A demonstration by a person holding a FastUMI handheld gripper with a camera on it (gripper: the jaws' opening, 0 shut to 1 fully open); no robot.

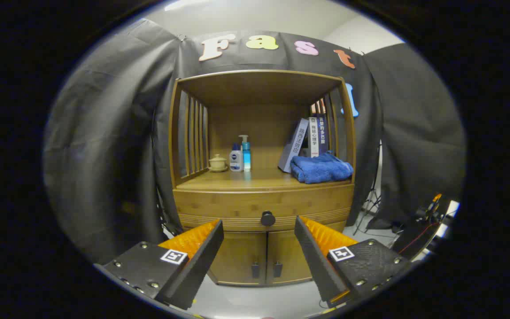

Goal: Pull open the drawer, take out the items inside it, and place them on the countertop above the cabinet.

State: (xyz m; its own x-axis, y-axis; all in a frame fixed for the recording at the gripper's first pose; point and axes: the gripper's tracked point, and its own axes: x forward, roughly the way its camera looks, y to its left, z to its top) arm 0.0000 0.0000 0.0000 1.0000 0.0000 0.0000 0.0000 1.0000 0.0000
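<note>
A wooden cabinet [219,201] stands ahead of me. Its drawer [237,204] is closed, with a round dark knob [268,218] at the middle of its front. My gripper [258,225] is open, and the knob sits just beyond the fingertips, centred in the gap between them. Nothing is held. The countertop [259,179] above the drawer forms the floor of an open shelf. The drawer's contents are hidden.
On the countertop stand a small lidded cup [218,162], two bottles [241,156], leaning books [308,139] and a folded blue towel [320,168]. Two lower doors [264,257] with small handles sit under the drawer. A tripod and cables [414,221] are at the right.
</note>
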